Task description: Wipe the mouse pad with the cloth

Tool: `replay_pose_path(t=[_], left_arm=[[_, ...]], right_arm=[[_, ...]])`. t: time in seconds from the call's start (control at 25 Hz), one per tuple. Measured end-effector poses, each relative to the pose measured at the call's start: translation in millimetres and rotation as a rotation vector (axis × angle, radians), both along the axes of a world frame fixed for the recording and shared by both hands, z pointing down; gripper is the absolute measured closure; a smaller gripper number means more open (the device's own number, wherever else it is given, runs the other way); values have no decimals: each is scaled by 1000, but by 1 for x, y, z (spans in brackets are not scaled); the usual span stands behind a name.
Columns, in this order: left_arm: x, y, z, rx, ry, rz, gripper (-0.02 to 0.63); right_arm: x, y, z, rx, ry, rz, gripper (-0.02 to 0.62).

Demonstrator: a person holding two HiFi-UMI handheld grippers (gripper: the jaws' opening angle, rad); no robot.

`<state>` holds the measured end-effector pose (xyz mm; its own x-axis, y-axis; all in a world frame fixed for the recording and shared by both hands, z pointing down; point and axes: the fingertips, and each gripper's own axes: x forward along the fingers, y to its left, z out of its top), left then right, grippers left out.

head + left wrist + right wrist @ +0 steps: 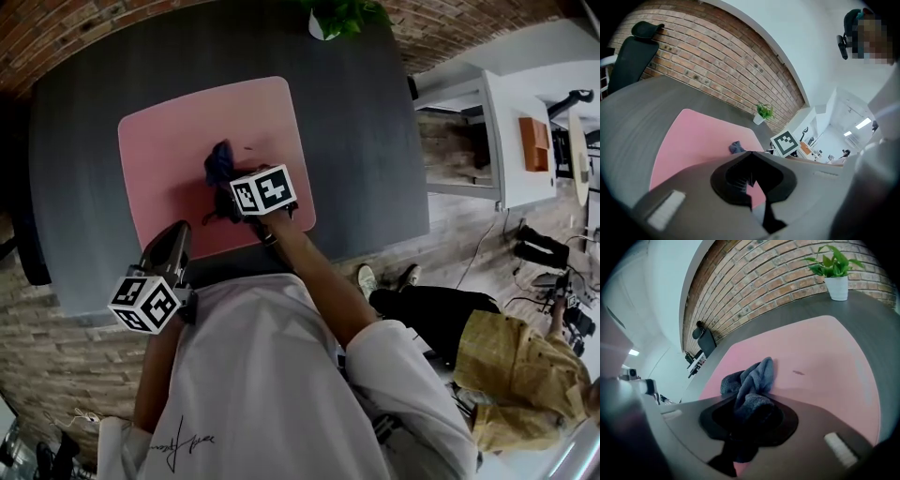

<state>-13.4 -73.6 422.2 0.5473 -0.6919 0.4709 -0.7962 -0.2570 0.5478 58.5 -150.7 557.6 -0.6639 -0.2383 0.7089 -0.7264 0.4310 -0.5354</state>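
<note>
A pink mouse pad (178, 141) lies on the dark grey table (356, 141). My right gripper (225, 190) is over the pad's near right part, shut on a dark blue cloth (218, 161). In the right gripper view the cloth (757, 373) bunches out of the right gripper (751, 401) and rests on the pad (820, 352). A small dark mark (798, 372) lies just beyond it. My left gripper (176, 234) hovers at the pad's near left edge, shut with nothing in it. In the left gripper view the left gripper (751, 153) points across the pad (693, 136) toward the cloth (736, 147).
A potted plant (342, 14) stands at the table's far edge. A black office chair (633, 51) is at the far left by the brick wall. To the right are white desks (487, 122) and a seated person (511, 375). Cables lie on the floor.
</note>
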Motion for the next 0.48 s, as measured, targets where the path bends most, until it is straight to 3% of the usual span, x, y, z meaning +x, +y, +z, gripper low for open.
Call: replay_pose_path(t=[0.48], left_arm=[[9,11,3,-10,3,19,592]], right_arm=[[41,1,1,2,22,26,499]])
